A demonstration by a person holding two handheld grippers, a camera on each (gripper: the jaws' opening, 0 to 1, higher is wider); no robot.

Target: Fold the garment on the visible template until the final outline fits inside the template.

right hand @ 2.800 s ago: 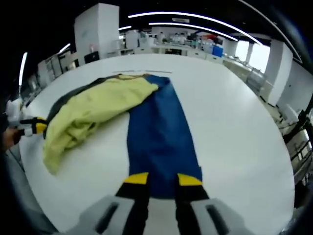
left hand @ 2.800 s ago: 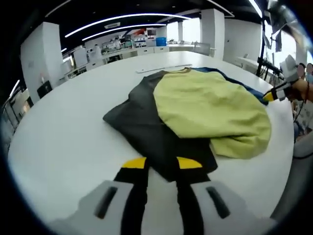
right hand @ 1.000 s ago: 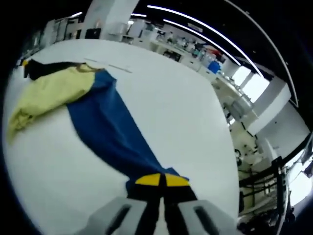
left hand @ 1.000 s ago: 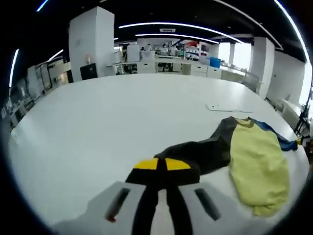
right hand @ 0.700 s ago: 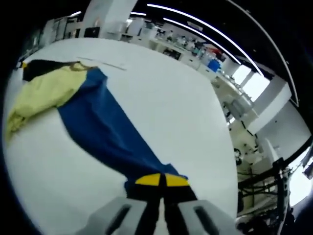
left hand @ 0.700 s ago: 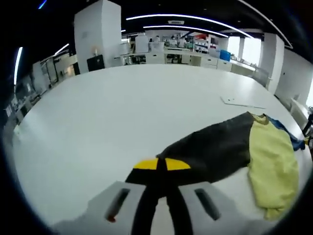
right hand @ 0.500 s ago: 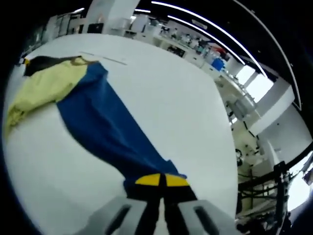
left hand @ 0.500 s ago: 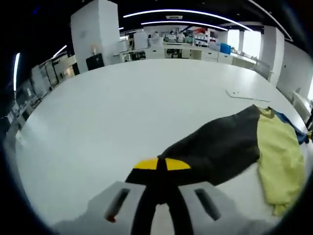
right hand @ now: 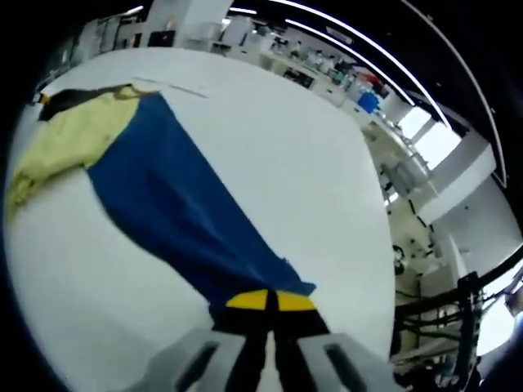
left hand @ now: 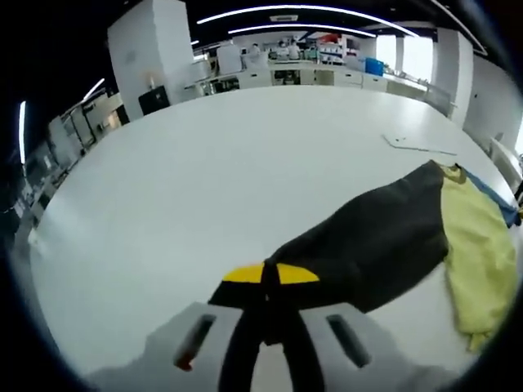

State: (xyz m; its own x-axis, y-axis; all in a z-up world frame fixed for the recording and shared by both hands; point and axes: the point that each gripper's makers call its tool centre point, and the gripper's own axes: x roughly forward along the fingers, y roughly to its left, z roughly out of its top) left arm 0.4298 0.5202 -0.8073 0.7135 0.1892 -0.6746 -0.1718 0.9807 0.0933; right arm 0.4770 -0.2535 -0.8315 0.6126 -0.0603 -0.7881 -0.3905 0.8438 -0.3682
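One garment (left hand: 392,237) in three colour panels, spread on the white bench (left hand: 204,163). Dark grey panel (left hand: 368,245): runs from my left gripper (left hand: 270,273) toward the far right of the left gripper view; my jaws there are pressed together on its near end. Yellow-green panel (left hand: 478,253): bunched at the middle, touching the grey one. Blue panel (right hand: 172,212): stretched flat from the yellow-green part (right hand: 69,143) down to my right gripper (right hand: 268,300), whose jaws are pinched on its tip. A thin pale strip (left hand: 421,145) lies on the bench beyond the garment. Laboratory furniture (left hand: 278,69) stands in the background.
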